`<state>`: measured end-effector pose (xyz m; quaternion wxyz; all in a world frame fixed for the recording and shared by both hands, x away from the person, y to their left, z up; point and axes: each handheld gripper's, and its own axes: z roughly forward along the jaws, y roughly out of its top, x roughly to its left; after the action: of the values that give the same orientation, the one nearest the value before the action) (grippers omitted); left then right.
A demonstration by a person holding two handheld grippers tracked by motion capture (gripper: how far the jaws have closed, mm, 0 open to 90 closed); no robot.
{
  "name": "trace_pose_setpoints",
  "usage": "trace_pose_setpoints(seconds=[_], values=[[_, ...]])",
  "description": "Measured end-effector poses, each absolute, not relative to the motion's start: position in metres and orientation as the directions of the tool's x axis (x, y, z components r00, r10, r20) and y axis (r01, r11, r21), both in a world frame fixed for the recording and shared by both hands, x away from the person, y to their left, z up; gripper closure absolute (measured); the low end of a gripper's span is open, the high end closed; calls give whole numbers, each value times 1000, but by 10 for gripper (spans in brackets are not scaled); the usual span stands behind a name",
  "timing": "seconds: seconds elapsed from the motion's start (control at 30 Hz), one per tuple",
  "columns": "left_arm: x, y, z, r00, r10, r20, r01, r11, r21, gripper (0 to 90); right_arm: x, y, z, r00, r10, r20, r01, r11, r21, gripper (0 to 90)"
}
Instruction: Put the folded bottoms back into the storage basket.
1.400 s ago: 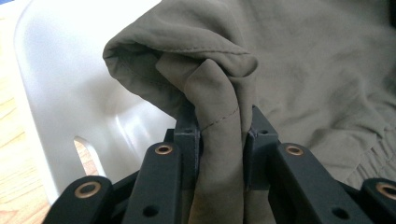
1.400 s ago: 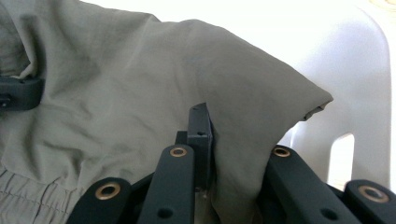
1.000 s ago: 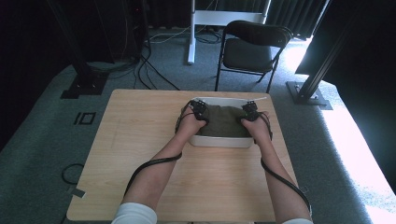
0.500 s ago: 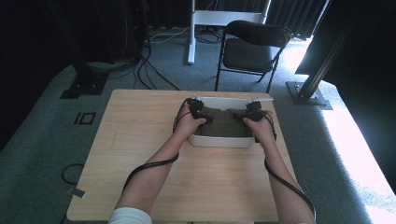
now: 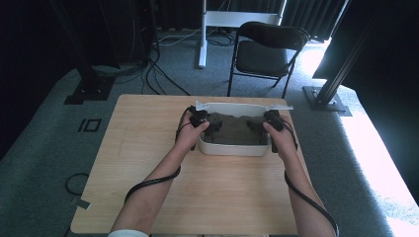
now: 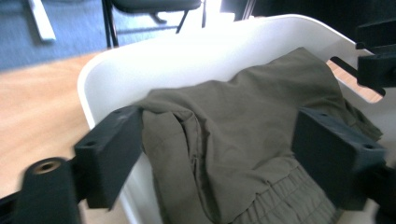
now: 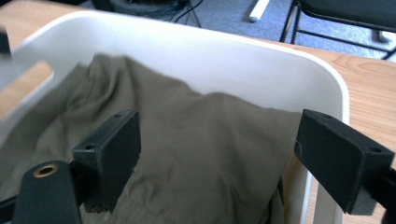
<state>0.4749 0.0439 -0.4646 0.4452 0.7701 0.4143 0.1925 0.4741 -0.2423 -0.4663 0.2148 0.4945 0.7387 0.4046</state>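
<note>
One crumpled olive-green cloth garment (image 5: 234,129) lies heaped inside the white rectangular plastic tub (image 5: 232,149), which sits on my light wooden worktop (image 5: 148,133) toward its far edge, at about 12 o'clock from where I stand. In the left gripper view the cloth (image 6: 233,140) mounds up above the tub's rim, with a gathered, ribbed band showing at its lower edge.

At the tub's 9 o'clock end I have the left gripper (image 5: 201,119); its fingers (image 6: 109,154) are spread wide, one just outside the tub wall and the other over the cloth, and they grip nothing. At the 3 o'clock end is the right gripper (image 5: 271,121); its fingers (image 7: 108,156) are likewise spread apart, one above the cloth (image 7: 196,140) and the other out past the tub's rim (image 7: 327,84), nothing pinched between them.

My two forearms reach in from 6 o'clock, and a black cable (image 5: 148,185) trails back along each one.

Beyond the worktop at 12 o'clock a black folding chair (image 5: 267,52) stands on grey carpet (image 5: 44,148), with a white metal post (image 5: 202,29) at about 11 o'clock from it.
</note>
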Motion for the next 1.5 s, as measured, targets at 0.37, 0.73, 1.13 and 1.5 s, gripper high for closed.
trace_pose_setpoints(seconds=[0.37,0.73,1.13,1.5], values=[[455,51,-460,582,810,-77,422,-219,880,153,456,-236,-461,-471,879,75,506,200,839,143],[434,53,-454,601,796,-68,410,-233,882,151,431,-240,-455,-507,861,46,478,237,846,128],[414,68,-460,584,805,-100,456,-224,861,151,412,-247,-453,-514,857,37,457,237,857,122],[395,89,-472,580,809,-93,464,-234,854,151,391,-259,-468,-506,862,25,461,245,853,122]])
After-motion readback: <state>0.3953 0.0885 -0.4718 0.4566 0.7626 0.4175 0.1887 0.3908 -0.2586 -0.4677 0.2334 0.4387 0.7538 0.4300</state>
